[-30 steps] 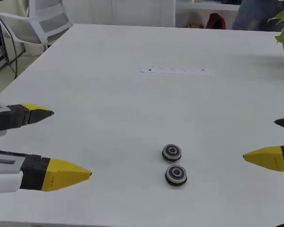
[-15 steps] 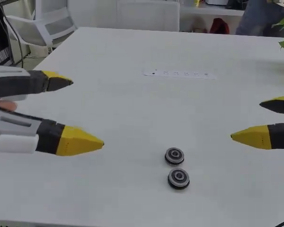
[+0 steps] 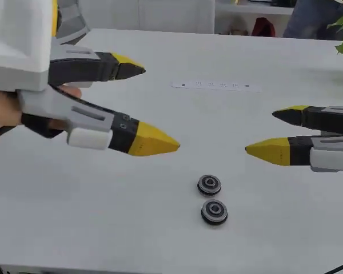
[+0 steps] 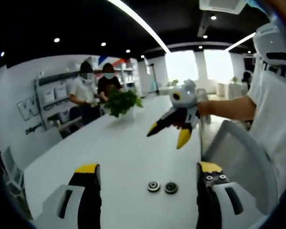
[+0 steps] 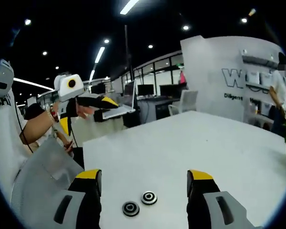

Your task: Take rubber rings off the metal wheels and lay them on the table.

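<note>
Left tool [image 3: 160, 108] — jaws spread wide, nothing between them. It hangs above the bench [image 3: 91, 222], up and to the left of the work, tips pointing inward.

Centre of the bench: two metal wheels lie flat, just beside one another, the far wheel [image 3: 209, 184] and the near wheel [image 3: 214, 211]. Each carries a dark band around its rim, taken to be the rubber rings [image 3: 204, 213], seated in place. No loose ring lies on the bench surface near them. In both gripper views the pair sits low between the jaws, well apart from the tips.

Right tool [image 3: 260, 132] — jaws likewise parted and empty, held off the bench to the right of the wheels.

Assessment: no ring removed, no wheel gripped. The whole task remains; the work stands at the approach, both tools yet to close on the first wheel.
</note>
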`<action>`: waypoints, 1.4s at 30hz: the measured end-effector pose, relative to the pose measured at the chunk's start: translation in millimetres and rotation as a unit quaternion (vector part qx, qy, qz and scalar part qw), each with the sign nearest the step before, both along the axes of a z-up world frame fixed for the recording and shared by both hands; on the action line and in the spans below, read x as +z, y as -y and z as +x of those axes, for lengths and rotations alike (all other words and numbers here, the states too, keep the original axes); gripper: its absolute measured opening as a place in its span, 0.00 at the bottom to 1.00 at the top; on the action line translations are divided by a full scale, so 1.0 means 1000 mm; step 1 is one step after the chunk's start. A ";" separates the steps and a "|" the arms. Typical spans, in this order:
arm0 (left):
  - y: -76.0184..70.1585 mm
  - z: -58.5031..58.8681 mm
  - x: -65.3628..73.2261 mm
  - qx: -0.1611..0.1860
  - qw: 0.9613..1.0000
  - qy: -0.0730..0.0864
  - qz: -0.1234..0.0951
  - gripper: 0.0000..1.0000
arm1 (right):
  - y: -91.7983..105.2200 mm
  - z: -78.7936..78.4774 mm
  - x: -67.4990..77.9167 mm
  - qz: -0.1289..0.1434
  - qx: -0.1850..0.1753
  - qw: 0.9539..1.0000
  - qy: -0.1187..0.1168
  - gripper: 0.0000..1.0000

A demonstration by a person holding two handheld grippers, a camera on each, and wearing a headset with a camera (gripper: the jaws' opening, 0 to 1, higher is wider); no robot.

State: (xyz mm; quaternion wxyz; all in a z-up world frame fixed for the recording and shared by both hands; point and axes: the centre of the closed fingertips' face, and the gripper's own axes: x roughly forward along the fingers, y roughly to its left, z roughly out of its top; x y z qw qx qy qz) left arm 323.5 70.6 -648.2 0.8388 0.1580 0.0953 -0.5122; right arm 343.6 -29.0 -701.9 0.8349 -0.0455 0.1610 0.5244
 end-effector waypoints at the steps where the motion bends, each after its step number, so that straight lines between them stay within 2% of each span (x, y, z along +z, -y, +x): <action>1: 0.005 0.003 -0.002 0.000 1.000 0.006 0.004 0.81 | -0.002 0.000 -0.006 0.003 0.002 1.000 -0.003 0.70; 3: 0.011 0.009 -0.004 0.008 1.000 0.019 0.009 0.81 | -0.004 0.002 -0.015 0.007 0.002 1.000 -0.012 0.67; 6: 0.029 0.010 -0.003 -0.009 0.998 0.057 0.006 0.81 | -0.008 0.001 -0.025 0.020 0.004 0.999 -0.027 0.64; 7: 0.033 0.009 -0.004 -0.014 0.998 0.062 0.002 0.79 | -0.009 0.000 -0.029 0.029 0.009 0.999 -0.039 0.63; 8: 0.039 0.009 -0.005 -0.019 0.998 0.064 -0.005 0.76 | -0.009 0.000 -0.031 0.031 0.009 0.999 -0.041 0.61; 10: 0.046 0.010 -0.010 -0.026 0.997 0.064 -0.014 0.71 | -0.010 -0.003 -0.042 0.017 0.014 0.999 -0.045 0.55; 11: 0.052 0.011 -0.014 -0.030 0.998 0.056 -0.020 0.70 | -0.009 -0.006 -0.052 -0.002 0.022 0.999 -0.045 0.53; 13: 0.061 0.013 -0.022 -0.039 0.998 0.046 -0.018 0.70 | -0.008 -0.007 -0.061 -0.015 0.022 0.998 -0.048 0.49; 17: 0.073 0.019 -0.035 -0.051 0.998 0.043 -0.005 0.67 | -0.007 -0.007 -0.072 -0.024 0.019 0.998 -0.058 0.46; 22: 0.087 0.023 -0.051 -0.062 0.998 0.013 -0.002 0.62 | -0.008 -0.013 -0.089 -0.046 0.033 0.995 -0.079 0.44; 24: 0.092 0.021 -0.060 -0.067 0.998 0.007 0.002 0.61 | -0.008 -0.015 -0.097 -0.059 0.039 0.994 -0.082 0.44; 28: 0.093 0.021 -0.078 -0.063 0.998 -0.002 0.011 0.58 | -0.011 -0.020 -0.113 -0.074 0.047 0.991 -0.096 0.39; 31: 0.089 0.018 -0.097 -0.052 0.998 -0.021 0.015 0.55 | -0.009 -0.024 -0.129 -0.106 0.053 0.988 -0.101 0.34; 33: 0.085 0.016 -0.109 -0.045 0.998 -0.035 0.018 0.54 | -0.006 -0.024 -0.137 -0.116 0.051 0.986 -0.106 0.35; 34: 0.084 0.014 -0.114 -0.047 0.998 -0.040 0.023 0.52 | -0.005 -0.023 -0.138 -0.117 0.050 0.986 -0.107 0.35; 35: 0.083 0.012 -0.122 -0.053 0.997 -0.044 0.038 0.51 | -0.005 -0.023 -0.139 -0.119 0.050 0.986 -0.109 0.35; 38: 0.082 0.011 -0.136 -0.056 0.995 -0.063 0.051 0.50 | -0.005 -0.025 -0.144 -0.127 0.050 0.984 -0.113 0.34; 42: 0.083 0.008 -0.152 -0.067 0.993 -0.065 0.077 0.49 | -0.004 -0.027 -0.149 -0.137 0.052 0.982 -0.115 0.33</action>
